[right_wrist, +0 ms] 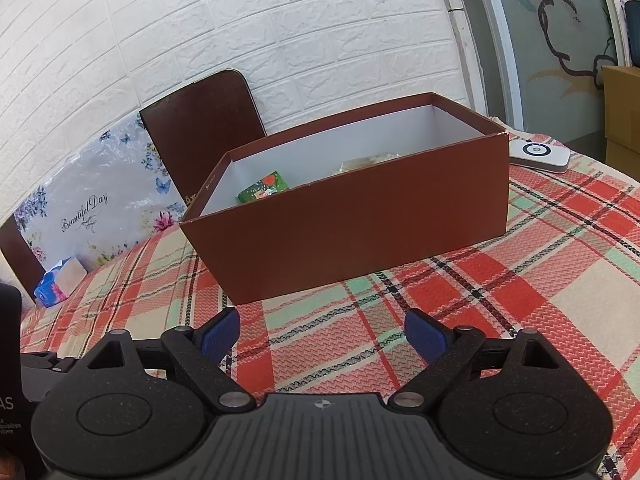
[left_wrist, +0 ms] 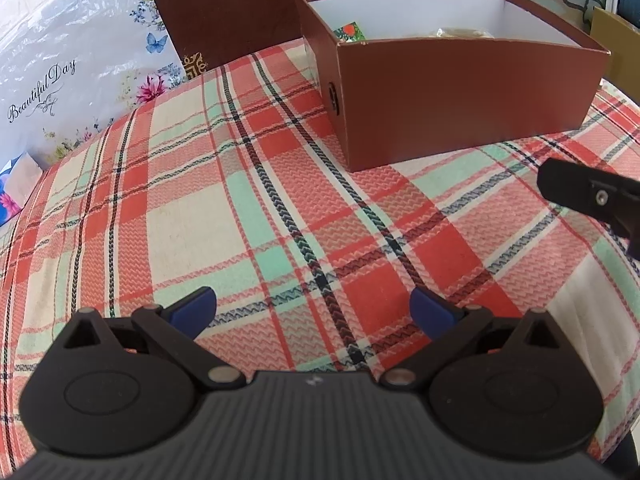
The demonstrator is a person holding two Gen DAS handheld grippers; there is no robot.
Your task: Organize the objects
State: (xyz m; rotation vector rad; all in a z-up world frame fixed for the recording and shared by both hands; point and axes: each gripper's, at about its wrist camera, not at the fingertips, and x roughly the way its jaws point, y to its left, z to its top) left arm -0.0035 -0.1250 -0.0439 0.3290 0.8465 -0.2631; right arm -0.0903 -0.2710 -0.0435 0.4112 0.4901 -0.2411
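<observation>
A brown cardboard box (left_wrist: pixel 460 92) (right_wrist: pixel 360 232) with a white inside stands on the plaid tablecloth. Inside it lie a small green patterned packet (right_wrist: pixel 264 187) (left_wrist: pixel 350 32) and a pale crinkly wrapped item (right_wrist: pixel 370 161) (left_wrist: pixel 460 33). My left gripper (left_wrist: pixel 312 312) is open over bare cloth, well short of the box, with nothing between its blue pads. My right gripper (right_wrist: pixel 322 334) is open too, low over the cloth just in front of the box's near wall. Part of the right gripper's body (left_wrist: pixel 592 196) shows at the right edge of the left wrist view.
The box's brown lid (right_wrist: pixel 204 128) (left_wrist: pixel 224 12) leans against the white brick wall behind. A floral "Beautiful Day" bag (left_wrist: pixel 60 60) (right_wrist: pixel 100 208) and a tissue pack (right_wrist: pixel 56 284) sit at the left. A white round-buttoned device (right_wrist: pixel 538 154) lies right of the box. Cardboard cartons (right_wrist: pixel 622 112) stand far right.
</observation>
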